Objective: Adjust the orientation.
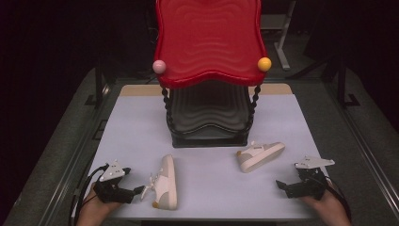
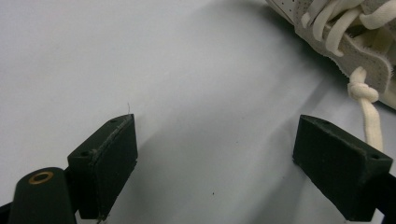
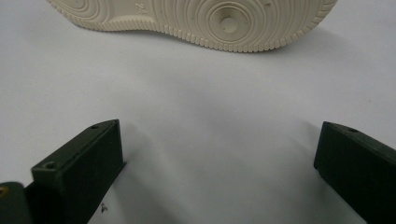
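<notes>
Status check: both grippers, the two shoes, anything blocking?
Left gripper open, empty, by left shoe. Right gripper open, empty, facing right shoe sole. Nothing between.

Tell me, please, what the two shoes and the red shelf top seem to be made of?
Left shoe: perforated suede-like upper, matte and fuzzy at the edges, with woven cotton-like laces. Right shoe: its sole looks like moulded rubber, matte, with ridged rings. Red shelf top: probably glossy plastic, given its rippled sheen.

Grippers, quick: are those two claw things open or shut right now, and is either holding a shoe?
Left gripper: open, holding nothing; shoelace lies just beyond one jaw.
Right gripper: open, holding nothing; shoe sole lies ahead.
</notes>
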A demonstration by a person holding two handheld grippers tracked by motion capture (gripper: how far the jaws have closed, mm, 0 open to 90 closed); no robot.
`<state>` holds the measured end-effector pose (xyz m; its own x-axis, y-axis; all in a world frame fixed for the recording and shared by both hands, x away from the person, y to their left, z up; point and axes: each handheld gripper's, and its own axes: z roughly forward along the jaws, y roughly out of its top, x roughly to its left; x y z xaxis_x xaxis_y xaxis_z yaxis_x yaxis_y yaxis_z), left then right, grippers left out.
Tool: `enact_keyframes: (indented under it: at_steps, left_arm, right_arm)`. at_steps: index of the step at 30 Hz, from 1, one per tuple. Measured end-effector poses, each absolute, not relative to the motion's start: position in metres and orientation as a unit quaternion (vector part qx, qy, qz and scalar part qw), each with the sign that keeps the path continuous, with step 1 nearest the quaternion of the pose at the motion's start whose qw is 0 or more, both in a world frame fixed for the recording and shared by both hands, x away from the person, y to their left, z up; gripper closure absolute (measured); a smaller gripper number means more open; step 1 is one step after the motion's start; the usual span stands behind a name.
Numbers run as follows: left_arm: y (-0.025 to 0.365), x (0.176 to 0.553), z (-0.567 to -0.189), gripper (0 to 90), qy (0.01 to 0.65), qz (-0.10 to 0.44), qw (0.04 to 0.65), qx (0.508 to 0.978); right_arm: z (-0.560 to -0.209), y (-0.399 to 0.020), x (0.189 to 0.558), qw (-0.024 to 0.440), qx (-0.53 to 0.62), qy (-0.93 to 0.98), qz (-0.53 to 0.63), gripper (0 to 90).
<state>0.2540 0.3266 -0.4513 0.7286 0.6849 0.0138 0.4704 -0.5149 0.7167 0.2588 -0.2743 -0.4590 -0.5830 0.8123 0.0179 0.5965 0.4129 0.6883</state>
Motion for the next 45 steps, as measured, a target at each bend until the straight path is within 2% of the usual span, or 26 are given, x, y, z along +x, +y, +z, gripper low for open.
enact_keyframes:
  at_steps: [13, 16, 17, 18, 21, 24, 25, 26, 28, 31, 36, 37, 38, 42, 45]
  left_arm:
    - [0.327, 0.254, -0.450, 14.1, 0.336, 0.149, 0.357, 0.859]
    - [0.328, 0.253, -0.447, 18.9, 0.336, 0.146, 0.356, 0.860]
    - [0.328, 0.252, -0.445, 32.1, 0.335, 0.145, 0.355, 0.860]
    - [0.328, 0.252, -0.443, 32.1, 0.333, 0.146, 0.354, 0.862]
    - [0.326, 0.248, -0.433, 51.3, 0.323, 0.143, 0.370, 0.859]
    - [0.324, 0.245, -0.425, 66.0, 0.321, 0.141, 0.386, 0.853]
    - [0.323, 0.244, -0.421, 66.0, 0.317, 0.142, 0.391, 0.852]
    - [0.322, 0.243, -0.418, 73.8, 0.314, 0.143, 0.398, 0.850]
    - [0.318, 0.240, -0.408, 81.6, 0.310, 0.131, 0.421, 0.842]
    - [0.314, 0.237, -0.403, 88.9, 0.299, 0.112, 0.440, 0.840]
    - [0.304, 0.233, -0.404, 89.5, 0.277, 0.098, 0.443, 0.847]
    - [0.304, 0.233, -0.404, 84.8, 0.277, 0.098, 0.443, 0.847]
    - [0.302, 0.232, -0.405, 84.8, 0.276, 0.099, 0.442, 0.848]
    - [0.299, 0.229, -0.410, 72.6, 0.270, 0.087, 0.437, 0.853]
    - [0.298, 0.227, -0.412, 67.3, 0.268, 0.083, 0.432, 0.857]
  right_arm:
    - [-0.459, -0.274, 0.258, 0.163, 0.427, 0.825, 0.333, 0.5]
    - [-0.459, -0.274, 0.258, 0.163, 0.426, 0.825, 0.333, 0.6]
    - [-0.459, -0.274, 0.258, 0.164, 0.426, 0.825, 0.333, 0.5]
    - [-0.459, -0.274, 0.258, 0.164, 0.426, 0.825, 0.333, 0.5]
    - [-0.459, -0.274, 0.258, 0.164, 0.426, 0.825, 0.333, 0.5]
    - [-0.459, -0.274, 0.258, 0.164, 0.426, 0.825, 0.333, 0.6]
    - [-0.459, -0.274, 0.258, 0.164, 0.426, 0.825, 0.333, 0.5]
    - [-0.459, -0.274, 0.258, 0.164, 0.427, 0.825, 0.333, 0.6]
    - [-0.459, -0.274, 0.258, 0.163, 0.427, 0.825, 0.333, 0.6]
    - [-0.459, -0.274, 0.258, 0.164, 0.427, 0.825, 0.333, 0.5]
    - [-0.459, -0.274, 0.258, 0.164, 0.426, 0.825, 0.334, 0.5]
    - [-0.459, -0.274, 0.258, 0.164, 0.426, 0.825, 0.334, 0.5]
    - [-0.459, -0.274, 0.258, 0.164, 0.426, 0.825, 0.334, 0.5]
    - [-0.459, -0.274, 0.258, 0.164, 0.426, 0.825, 0.334, 0.6]
    - [-0.459, -0.274, 0.258, 0.164, 0.426, 0.825, 0.334, 0.5]
